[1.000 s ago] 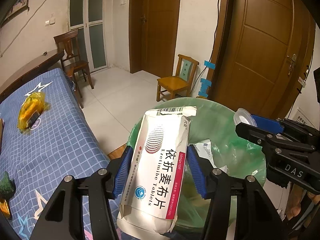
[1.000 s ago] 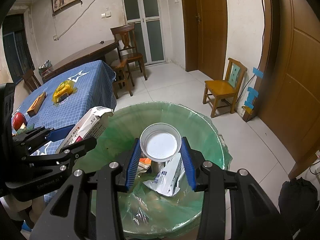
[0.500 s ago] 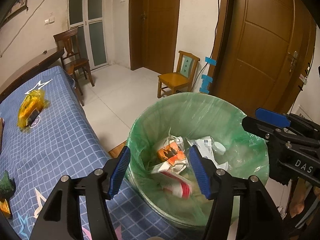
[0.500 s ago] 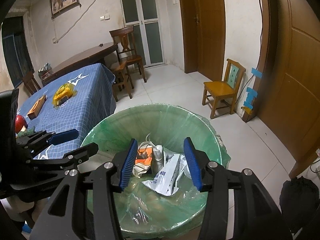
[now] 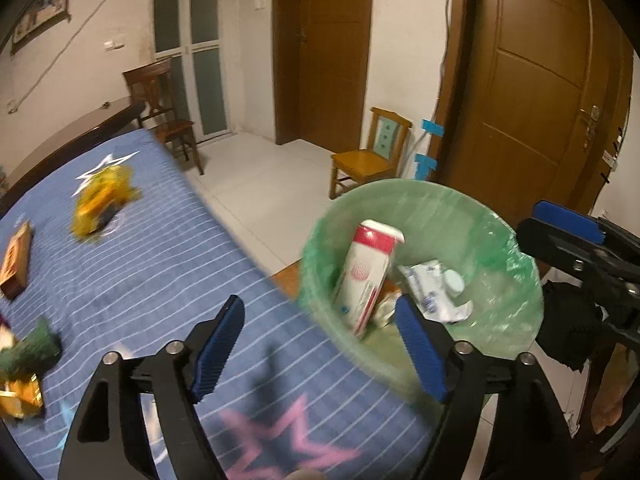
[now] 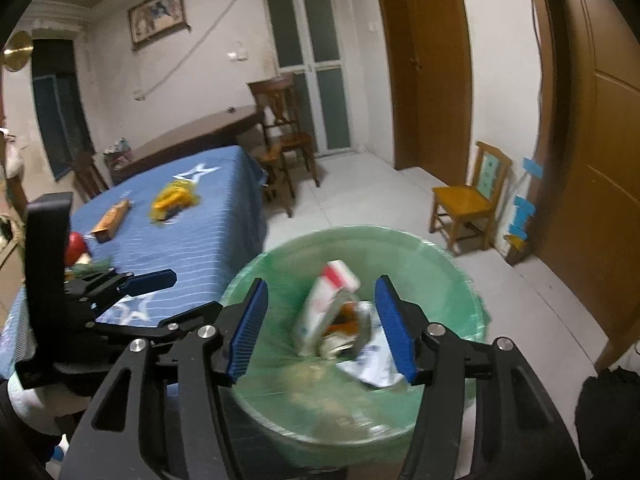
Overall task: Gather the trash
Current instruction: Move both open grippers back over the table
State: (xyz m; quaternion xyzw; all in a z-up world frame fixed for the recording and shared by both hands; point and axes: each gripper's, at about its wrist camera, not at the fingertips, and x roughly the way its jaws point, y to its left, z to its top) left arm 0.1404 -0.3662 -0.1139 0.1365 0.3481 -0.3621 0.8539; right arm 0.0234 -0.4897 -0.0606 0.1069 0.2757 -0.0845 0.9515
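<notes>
A bin lined with a green bag stands beside the blue table. Inside it a white-and-red tablet box leans upright among crumpled wrappers and a small white lid. My left gripper hangs over the table edge just left of the bin, its jaws opening with nothing between them. My right gripper hovers over the bin, jaws opening and empty. On the tablecloth lie a yellow wrapper, a brown box and a green scrap.
The blue striped tablecloth ends at the bin's rim. A small yellow chair and a dark wooden chair stand on the tiled floor. Brown doors line the right wall. A red round object lies at the table's left.
The left gripper let go of the tablet box and the right one the white lid; both now lie in the bin. Both grippers opened wider and swung left toward the table.
</notes>
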